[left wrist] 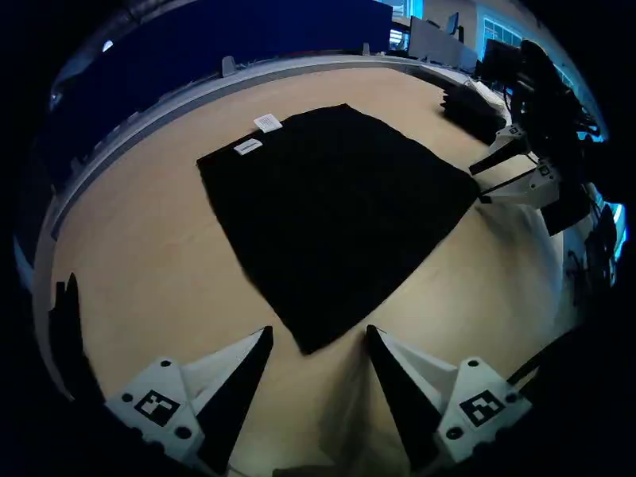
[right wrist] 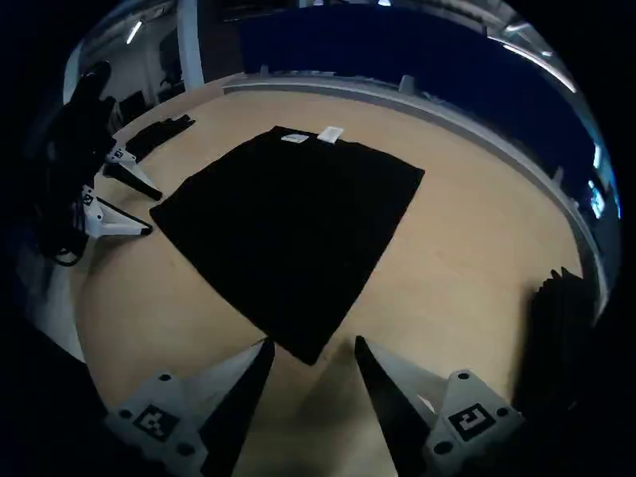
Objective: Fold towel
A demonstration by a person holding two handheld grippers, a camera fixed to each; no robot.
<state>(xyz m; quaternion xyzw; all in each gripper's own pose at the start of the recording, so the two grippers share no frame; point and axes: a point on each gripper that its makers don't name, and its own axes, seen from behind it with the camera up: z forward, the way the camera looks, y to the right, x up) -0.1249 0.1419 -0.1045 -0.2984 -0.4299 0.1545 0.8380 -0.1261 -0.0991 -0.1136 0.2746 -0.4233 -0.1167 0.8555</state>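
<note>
Black towel [left wrist: 334, 207]: matte, four-cornered, lying flat on a pale wood-grain table [left wrist: 143, 262]. White tags [left wrist: 268, 122] sit at its far edge, 11 o'clock in the left gripper view. Left gripper [left wrist: 318, 330] is at 6 o'clock, wedge fingers spread and empty, a towel corner between the tips. Right gripper [right wrist: 313, 340] is likewise parted and empty at another corner.

Pale wooden table [left wrist: 151, 262], blue partition [left wrist: 238, 40] behind it, dark pile [left wrist: 471, 111] near its edge.
</note>
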